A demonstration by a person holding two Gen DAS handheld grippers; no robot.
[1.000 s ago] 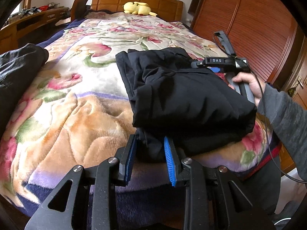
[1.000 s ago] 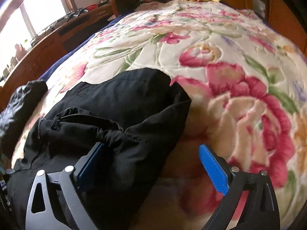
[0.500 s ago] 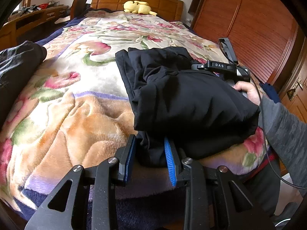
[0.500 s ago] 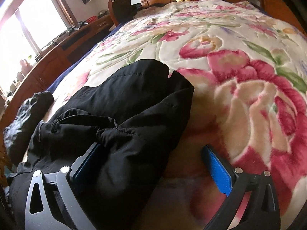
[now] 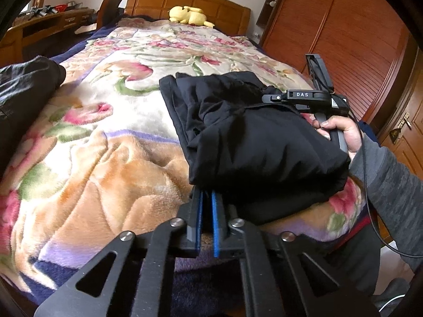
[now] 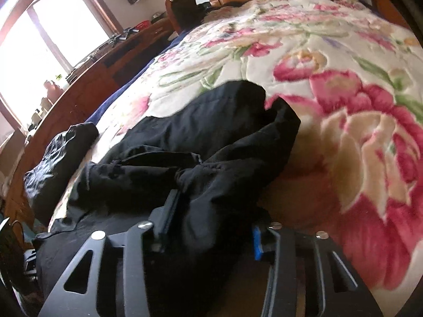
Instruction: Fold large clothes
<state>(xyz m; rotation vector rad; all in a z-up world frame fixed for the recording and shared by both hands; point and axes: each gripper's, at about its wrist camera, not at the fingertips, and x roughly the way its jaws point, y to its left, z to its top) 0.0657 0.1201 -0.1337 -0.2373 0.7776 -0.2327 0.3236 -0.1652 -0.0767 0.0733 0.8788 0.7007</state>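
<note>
Your left gripper (image 5: 207, 206) is pressed nearly together under the black garment's (image 5: 253, 137) near hem, at the bed's (image 5: 105, 163) near right corner. Your right gripper (image 6: 211, 227) pinches a thick fold of it.

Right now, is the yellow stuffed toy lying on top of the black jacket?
No, the yellow stuffed toy lies far up the bed by the wooden headboard, well apart from the black jacket near the foot.
</note>
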